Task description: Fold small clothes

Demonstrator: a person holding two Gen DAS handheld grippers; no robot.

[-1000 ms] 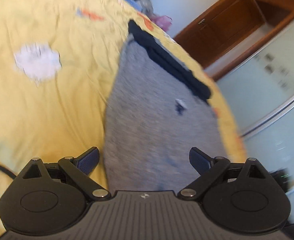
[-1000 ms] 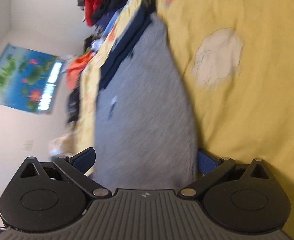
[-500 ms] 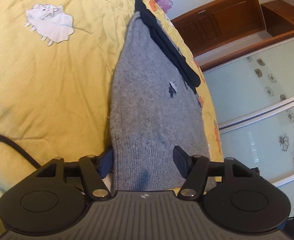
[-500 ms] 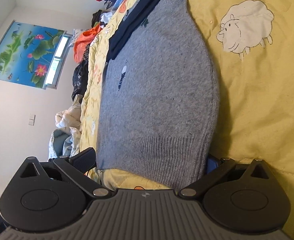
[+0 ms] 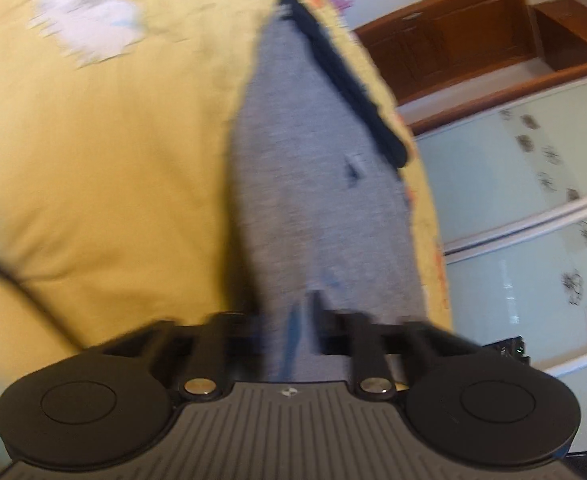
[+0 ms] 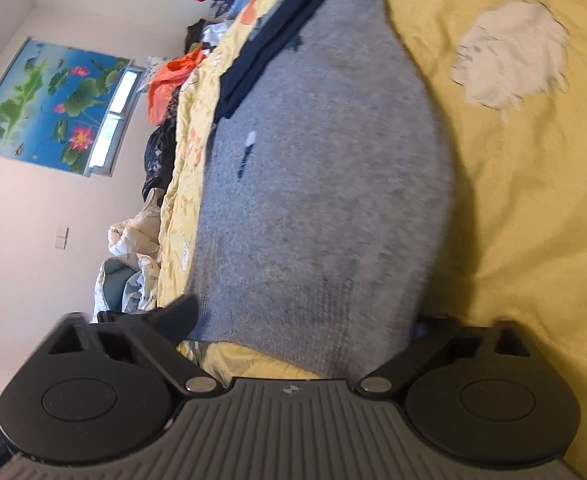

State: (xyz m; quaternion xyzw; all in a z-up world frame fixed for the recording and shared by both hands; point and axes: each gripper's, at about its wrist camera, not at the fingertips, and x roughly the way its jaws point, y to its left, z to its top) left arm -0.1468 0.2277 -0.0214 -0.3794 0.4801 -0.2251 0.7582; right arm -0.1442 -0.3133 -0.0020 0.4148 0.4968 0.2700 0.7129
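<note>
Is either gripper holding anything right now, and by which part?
The left gripper is shut on the grey knitted sweater at its ribbed hem. The right gripper's jaws have been closing around the same hem but remain open.

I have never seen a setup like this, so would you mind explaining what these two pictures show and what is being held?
There is no robot here: a person holds a two-finger gripper in each hand, and a wide-angle camera on each one looks forward along its fingers. The black shape along the bottom of each picture is that gripper's own body.

Both cameras look at a grey knitted sweater lying flat on a yellow bedspread with a white sheep patch. A dark navy garment lies along the sweater's far edge.

The left gripper has just closed its fingers on the sweater's near hem. The right gripper has been closing around the hem at its end, but its fingers still stand apart, with the knit between them, not yet pinched.
</note>
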